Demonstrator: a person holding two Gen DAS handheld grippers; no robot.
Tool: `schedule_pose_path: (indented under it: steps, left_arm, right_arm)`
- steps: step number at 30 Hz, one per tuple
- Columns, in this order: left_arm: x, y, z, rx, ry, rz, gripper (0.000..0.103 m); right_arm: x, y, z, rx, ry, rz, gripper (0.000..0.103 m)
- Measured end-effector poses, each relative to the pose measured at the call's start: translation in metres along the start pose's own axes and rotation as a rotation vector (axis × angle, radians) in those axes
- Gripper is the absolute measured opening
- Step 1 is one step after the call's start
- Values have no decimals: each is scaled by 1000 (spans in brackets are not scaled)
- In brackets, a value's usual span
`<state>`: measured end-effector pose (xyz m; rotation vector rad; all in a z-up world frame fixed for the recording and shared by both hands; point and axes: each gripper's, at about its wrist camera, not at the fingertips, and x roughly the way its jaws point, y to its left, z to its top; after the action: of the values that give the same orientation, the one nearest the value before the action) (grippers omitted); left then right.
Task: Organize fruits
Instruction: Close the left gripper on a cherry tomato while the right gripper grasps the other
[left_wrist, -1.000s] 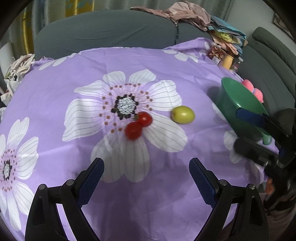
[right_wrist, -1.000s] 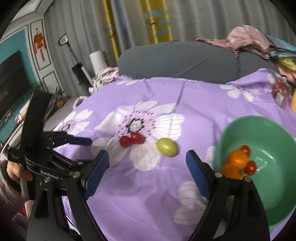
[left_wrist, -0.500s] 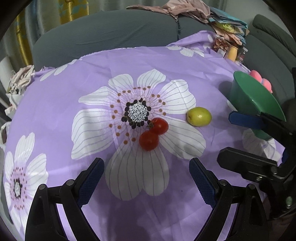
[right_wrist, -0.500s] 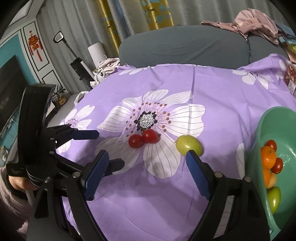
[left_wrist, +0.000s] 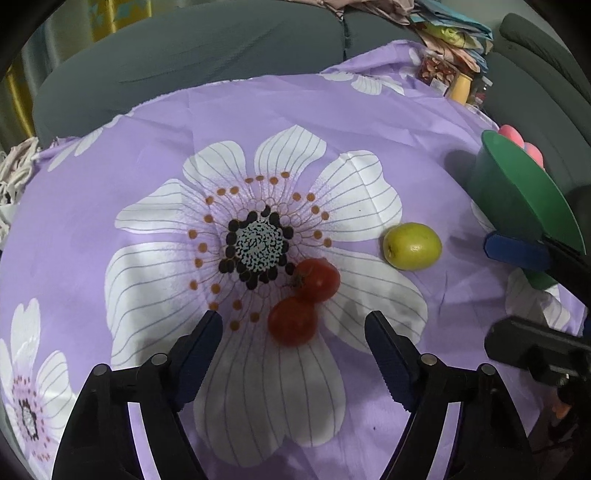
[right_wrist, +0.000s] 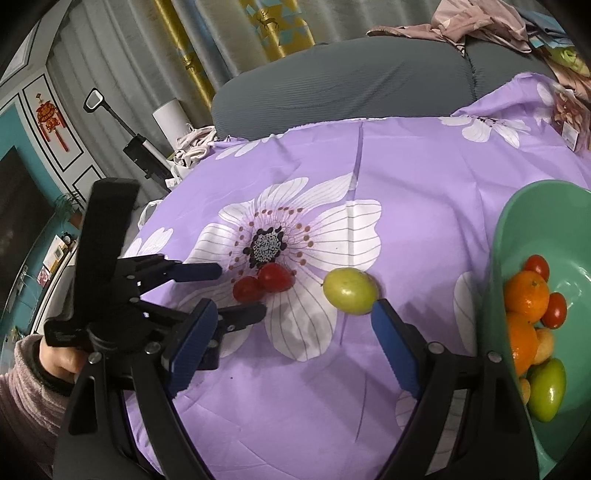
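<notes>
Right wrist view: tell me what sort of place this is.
Most likely a home living room. A grey sofa stands behind the table with its purple floral tablecloth, patterned curtains hang at the back, and a red knot ornament decorates the panelled wall.

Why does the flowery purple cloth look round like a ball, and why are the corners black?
Both wrist views use a fisheye lens: it bulges the purple flowered cloth and leaves dark corners. Left wrist view: soft grey shadows beside the two red tomatoes. Right wrist view: the green plastic bowl stretches at the edge.

purple white-flowered cloth (left_wrist: 332, 110), 2 red tomatoes (left_wrist: 317, 279), yellow-green fruit (left_wrist: 412, 246), green bowl (left_wrist: 517, 192)
</notes>
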<state>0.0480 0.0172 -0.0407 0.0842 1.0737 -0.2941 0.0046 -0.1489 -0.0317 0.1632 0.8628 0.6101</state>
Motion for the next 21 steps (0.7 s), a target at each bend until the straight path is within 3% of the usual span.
schedule_pose_path:
  steps: [4,7,10,21]
  left_arm:
    - [9,0,3,-5,21,-13,51]
    - [11,1,4,6,10,-6,43]
    - [10,7,5,-21,1,-35,27]
    - [-33,32,-24,-96,-85,-130,27]
  right_arm:
    - [2,-1,-1,1,8,4,86]
    - [2,0,-1,2,10,12,86]
    - [5,-1,-1,6,21,23,86]
    - [30,10,7,27,83,145,86]
